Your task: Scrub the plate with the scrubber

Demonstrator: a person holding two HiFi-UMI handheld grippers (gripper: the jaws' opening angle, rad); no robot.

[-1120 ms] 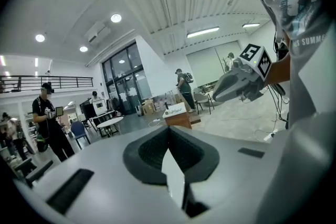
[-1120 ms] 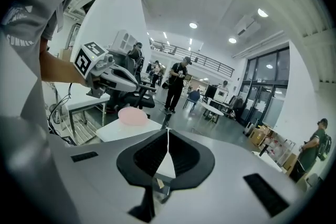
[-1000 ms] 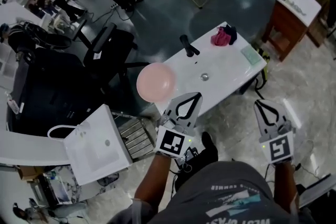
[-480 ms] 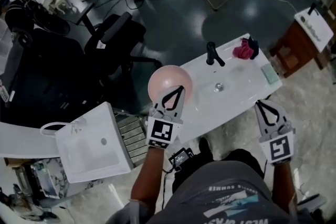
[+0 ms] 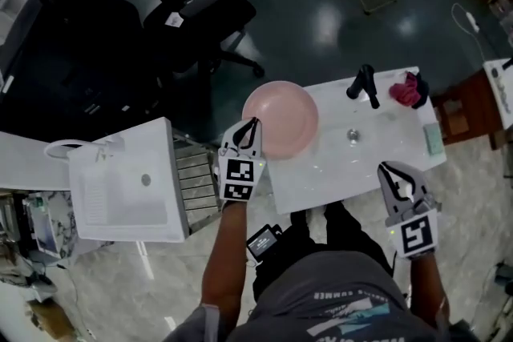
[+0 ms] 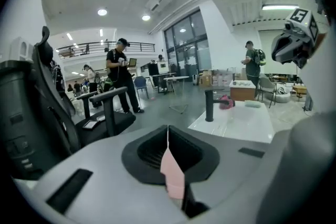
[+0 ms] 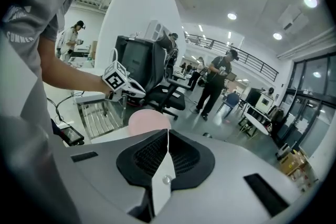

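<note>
Head view, items by clock face.

1. Writing: my shirt (image 5: 345, 302) carries print, of which only "SUMMER" reads, clearest in the right gripper view. The claws' marker cubes show black-and-white squares, no letters.
2. Plate (image 5: 282, 116): pink and round, so no long axis. Its face is turned up toward the head camera. It overlaps the 9 o'clock end of the white counter (image 5: 385, 152); whether it rests there I cannot tell.
3. Left claw (image 5: 251, 126): clamped on the plate's rim at the plate's 7 o'clock. A thin pink edge shows pinched between the jaws in the left gripper view.
4. Right claw (image 5: 390, 169): closed on nothing, at the counter's 6 o'clock edge, at 4 o'clock from the plate.
5. Scrubber (image 5: 434, 138): pale green pad at the counter's 3 o'clock end, its long axis running 12 to 6, well apart from both claws.
6. Black faucet (image 5: 362, 84) and a red cloth (image 5: 407, 90): along the 12 o'clock edge.
7. Change: a second ago the plate hung off the counter's end, beside the office chair; it now lies over that end.
</note>
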